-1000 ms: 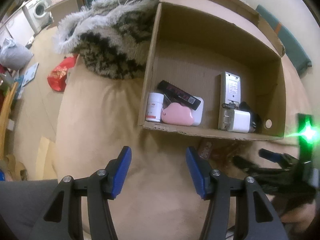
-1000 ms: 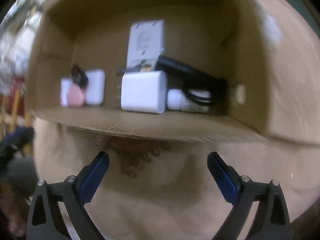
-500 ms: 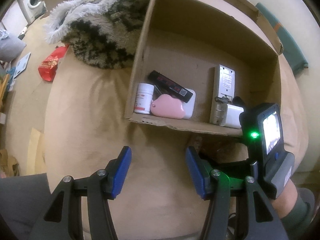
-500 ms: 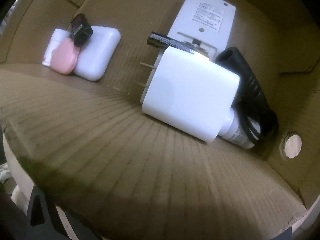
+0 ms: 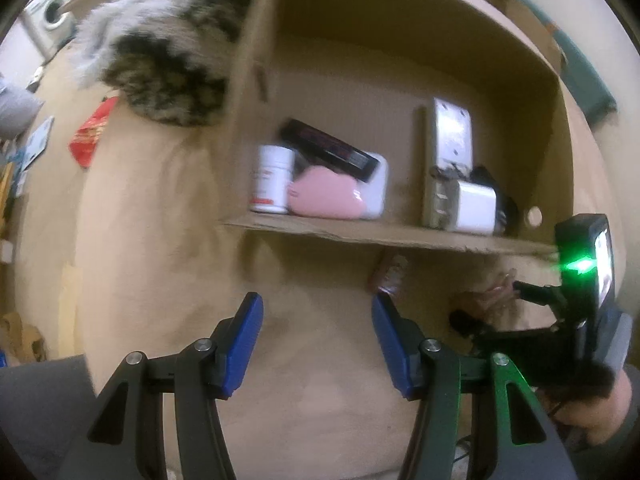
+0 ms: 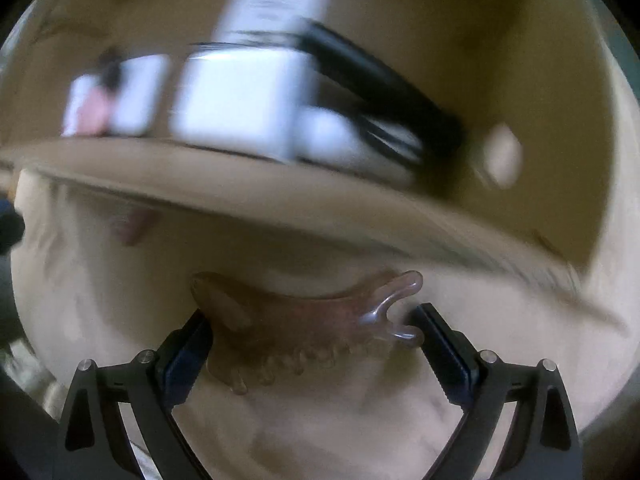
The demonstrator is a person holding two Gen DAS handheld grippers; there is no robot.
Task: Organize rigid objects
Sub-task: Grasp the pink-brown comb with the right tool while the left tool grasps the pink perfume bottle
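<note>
left gripper (image 5: 316, 344) fingers parted, right gripper (image 6: 316, 340) down

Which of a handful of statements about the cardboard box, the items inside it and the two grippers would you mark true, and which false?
1. The brown translucent comb lies between the fingers of the right gripper. True.
2. The left gripper grips the pink case. False: nothing is between its fingers; the pink case lies inside the cardboard box.
3. The white bottle stands in the box beside the pink case. True.
4. The white charger lies on the beige cushion outside the box. False: it sits inside the box, in front of the white remote.
5. A black bar-shaped item rests on top of the white case. True.
</note>
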